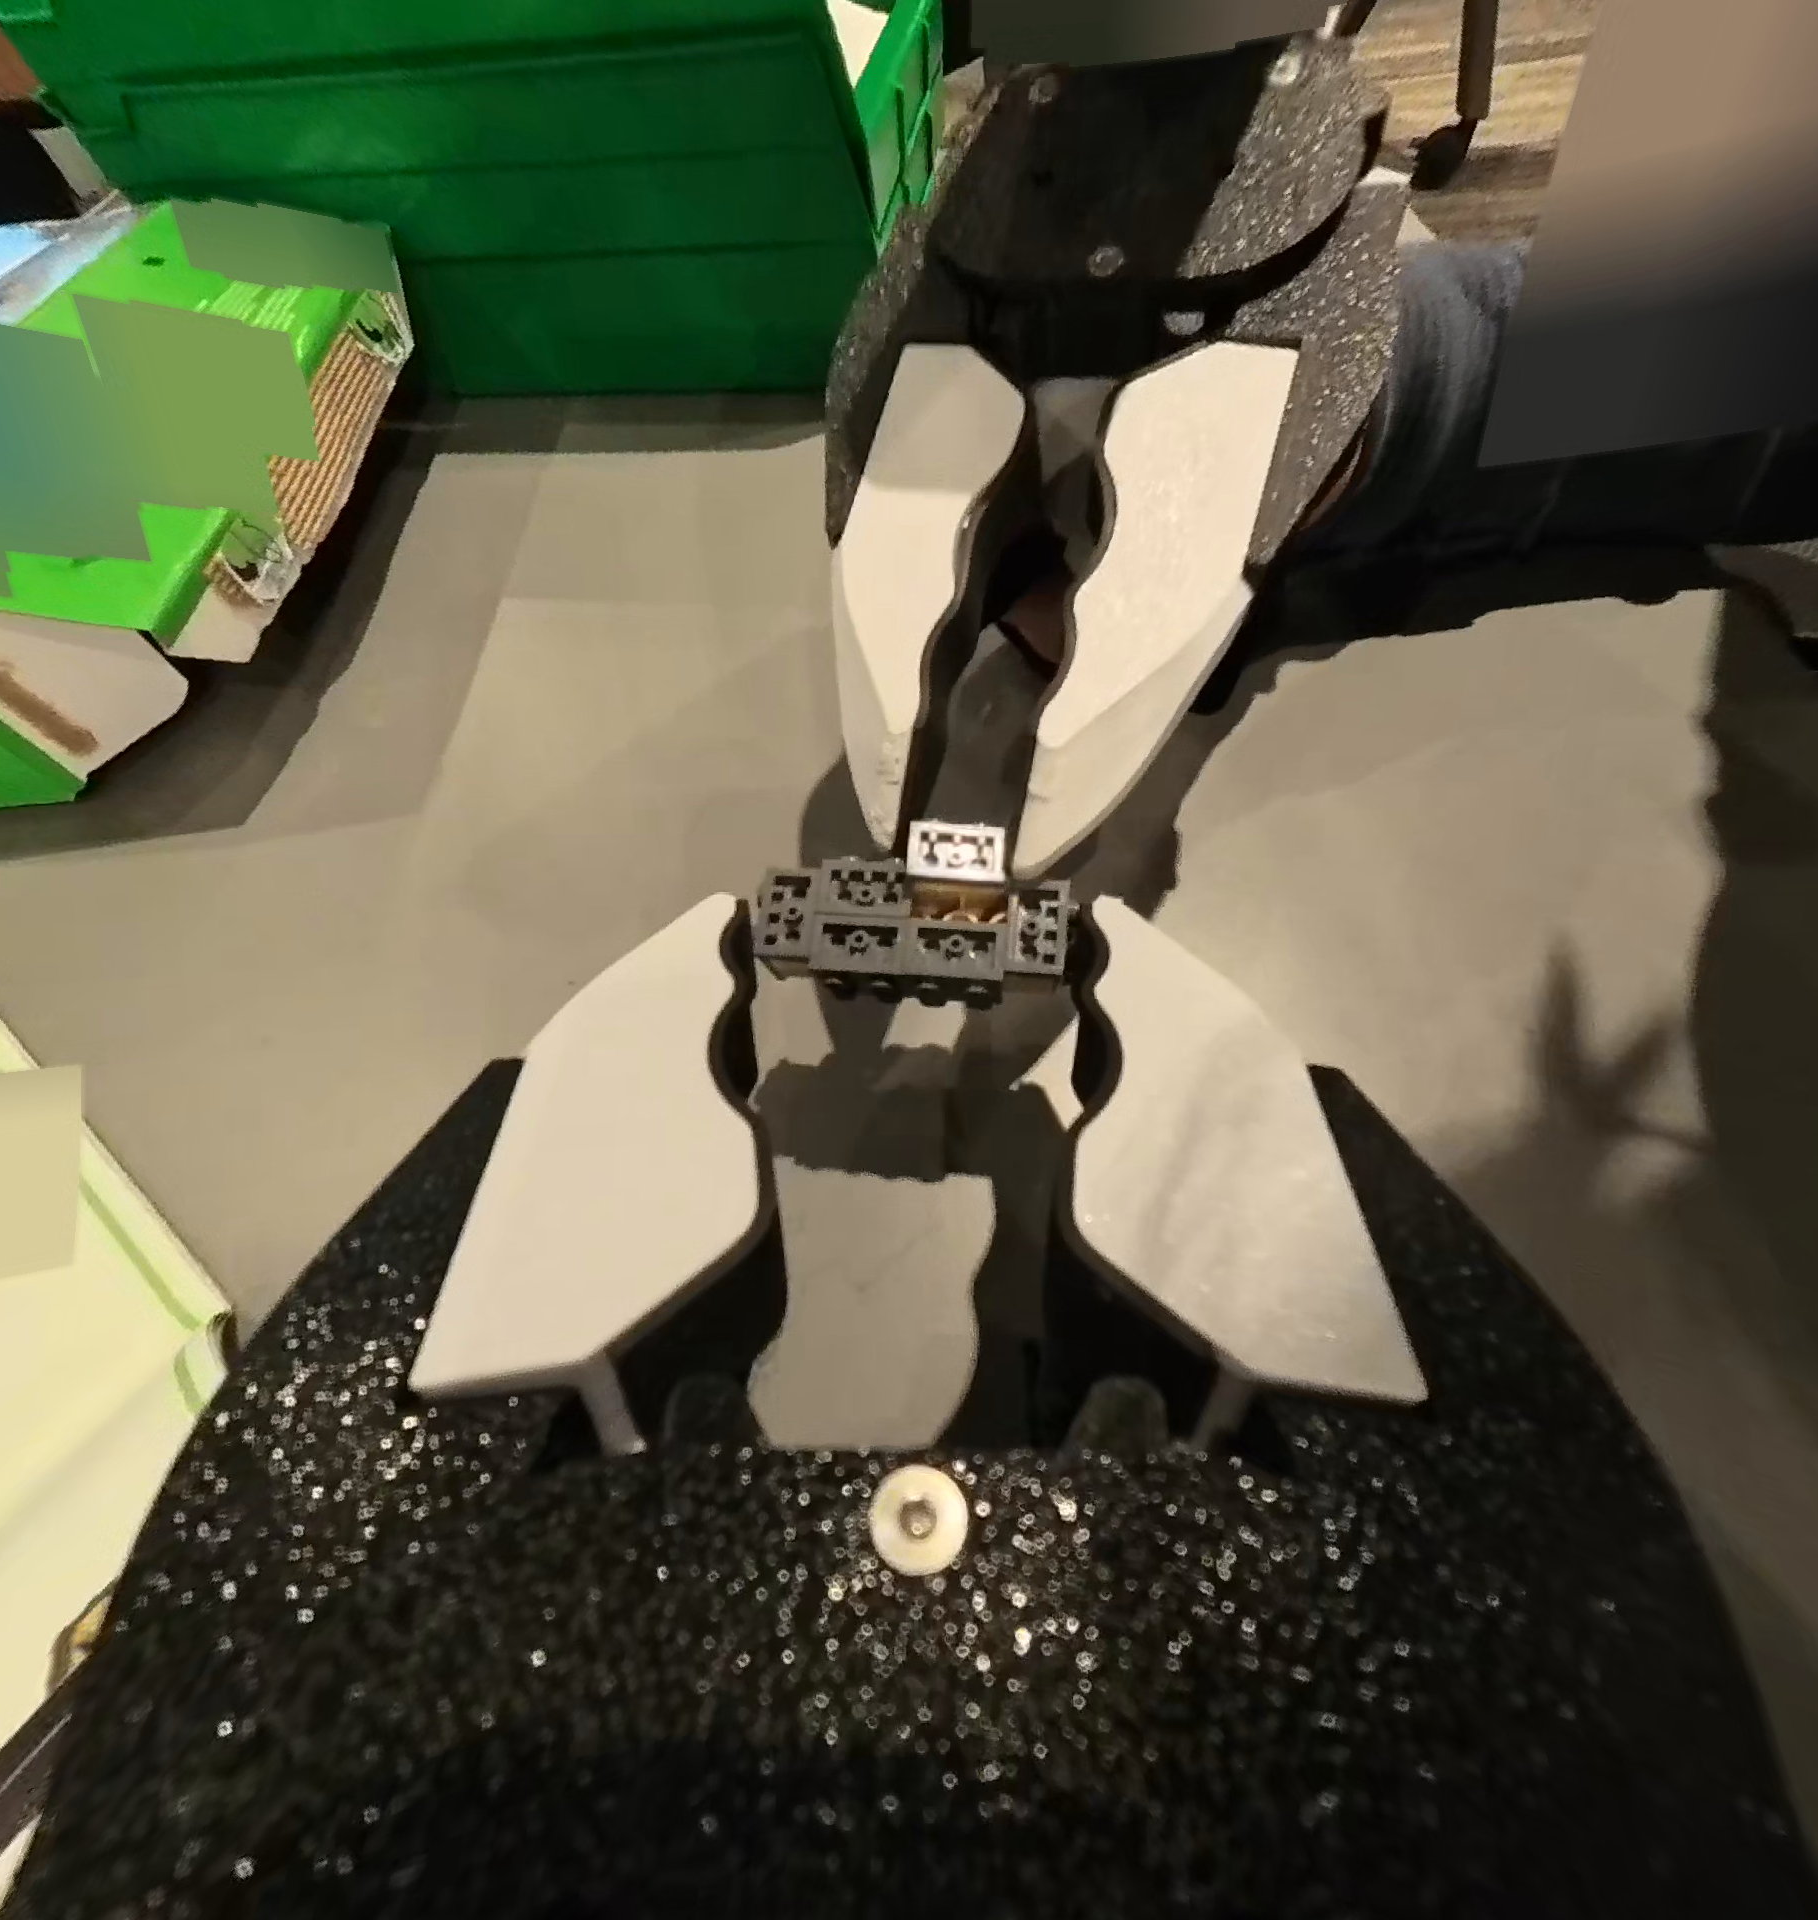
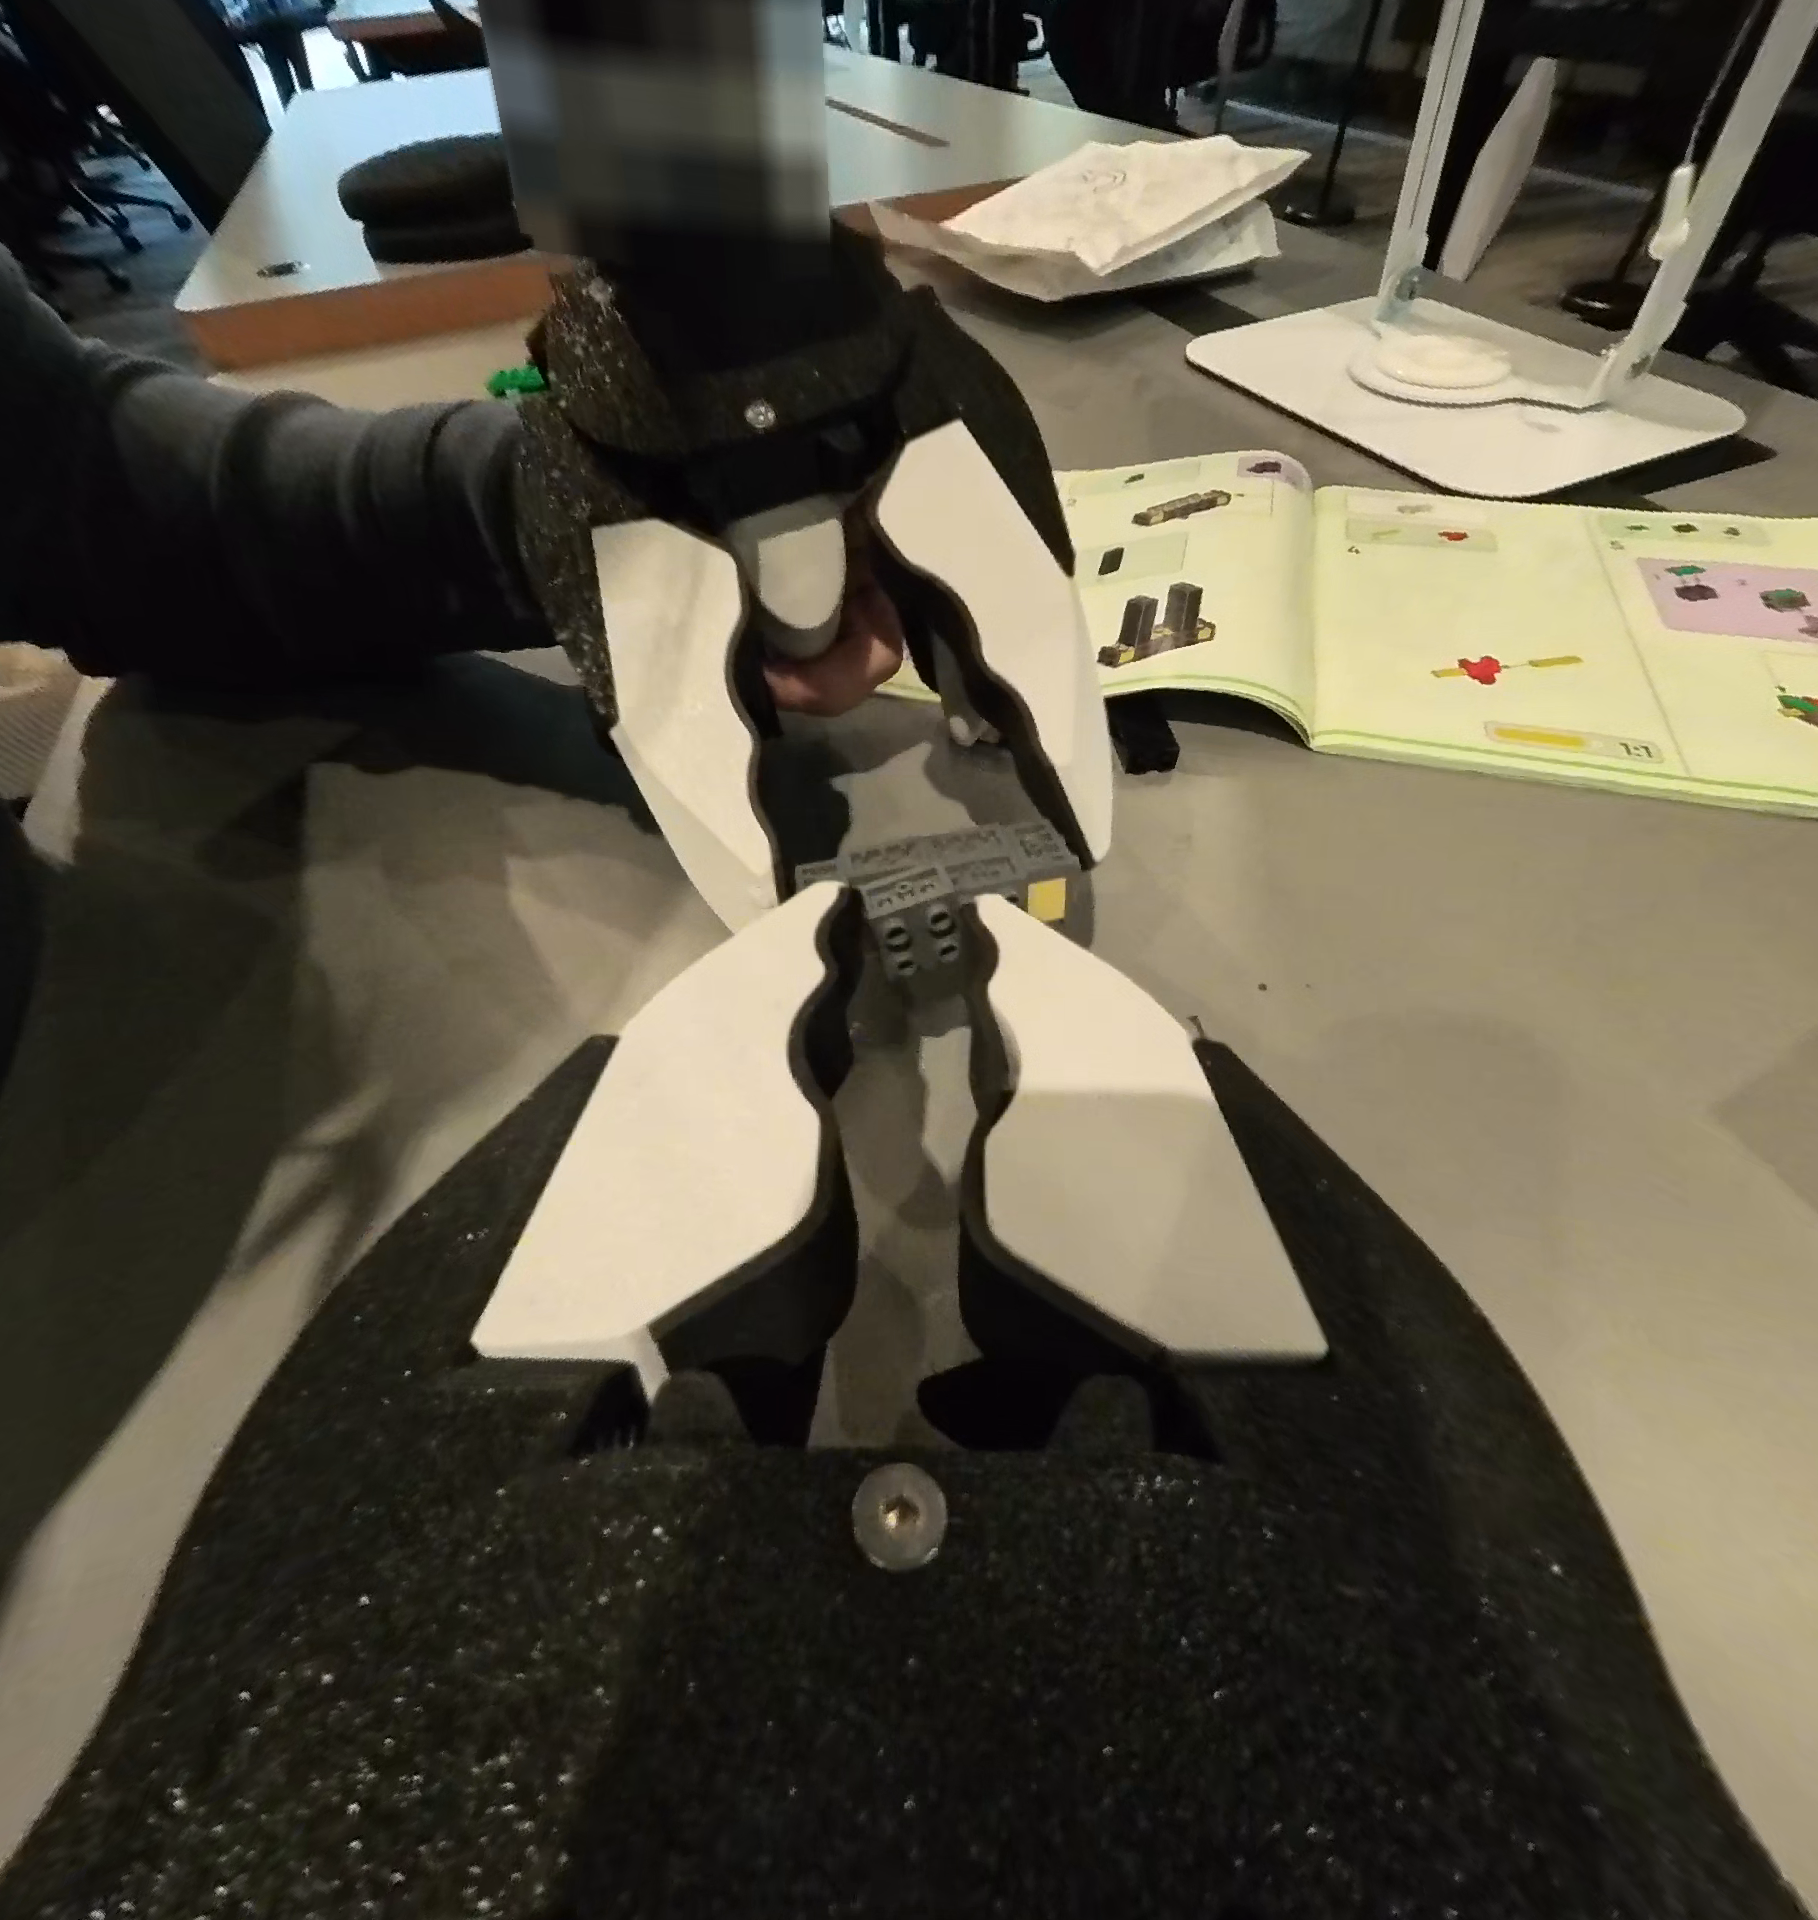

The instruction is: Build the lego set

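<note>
Left wrist view: holding the dark grey assembly (image 1: 915, 940) above the grey table (image 1: 469, 831), left gripper (image 1: 913, 935) clamped across both ends, probably to keep it steady as an anvil for the incoming piece.
Incoming piece: light grey brick (image 1: 959, 850) pinched at the tips of the right gripper (image 1: 962, 847), reaching in from the far side and sitting at the assembly's far edge beside a brown part; seated or only touching, cannot tell.
Surroundings: green crate (image 1: 489, 187) and green box (image 1: 157, 436) at far left, well apart from the work.
Right wrist view: right gripper (image 2: 910, 930) closed on the light grey brick (image 2: 917, 940), studs facing the camera, pressed against the dark grey assembly (image 2: 946, 857).
Opposite grip: left gripper (image 2: 931, 852) squeezing the assembly from behind, a yellow patch showing at its right end.
Reference: open instruction booklet (image 2: 1456, 623) lying flat to the right, likely kept within sight.
Background: white stand (image 2: 1456, 405) and crumpled paper bag (image 2: 1092, 218) farther off.
Judgement: pressing step underway, 2 opposed grips supplying the counterforce.
</note>
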`<state>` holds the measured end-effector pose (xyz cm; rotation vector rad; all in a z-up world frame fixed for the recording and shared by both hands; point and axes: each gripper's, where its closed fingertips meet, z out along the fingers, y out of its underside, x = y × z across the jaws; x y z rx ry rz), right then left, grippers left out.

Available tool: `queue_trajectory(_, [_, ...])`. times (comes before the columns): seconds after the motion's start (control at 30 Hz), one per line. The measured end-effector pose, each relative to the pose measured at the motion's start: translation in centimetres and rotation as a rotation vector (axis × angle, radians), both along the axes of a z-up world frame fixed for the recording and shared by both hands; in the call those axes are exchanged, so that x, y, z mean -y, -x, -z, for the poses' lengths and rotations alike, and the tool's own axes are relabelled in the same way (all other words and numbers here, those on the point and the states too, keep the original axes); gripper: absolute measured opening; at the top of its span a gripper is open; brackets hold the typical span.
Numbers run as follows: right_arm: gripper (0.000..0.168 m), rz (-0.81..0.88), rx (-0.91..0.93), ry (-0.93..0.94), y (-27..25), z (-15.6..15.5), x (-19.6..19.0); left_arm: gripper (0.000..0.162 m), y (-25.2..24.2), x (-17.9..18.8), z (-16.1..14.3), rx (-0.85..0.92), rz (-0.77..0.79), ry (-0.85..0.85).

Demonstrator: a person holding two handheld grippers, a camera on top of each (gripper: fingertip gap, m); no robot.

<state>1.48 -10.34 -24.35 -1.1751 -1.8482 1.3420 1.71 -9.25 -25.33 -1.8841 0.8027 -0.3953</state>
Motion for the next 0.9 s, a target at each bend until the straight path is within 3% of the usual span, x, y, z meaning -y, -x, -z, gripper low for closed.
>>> queue_trajectory(0.9, [0.019, 0.016, 0.248, -0.062, -0.58, 0.34, -0.33, 0.059, -0.28, -0.23, 0.22, -0.049, -0.009, -0.051])
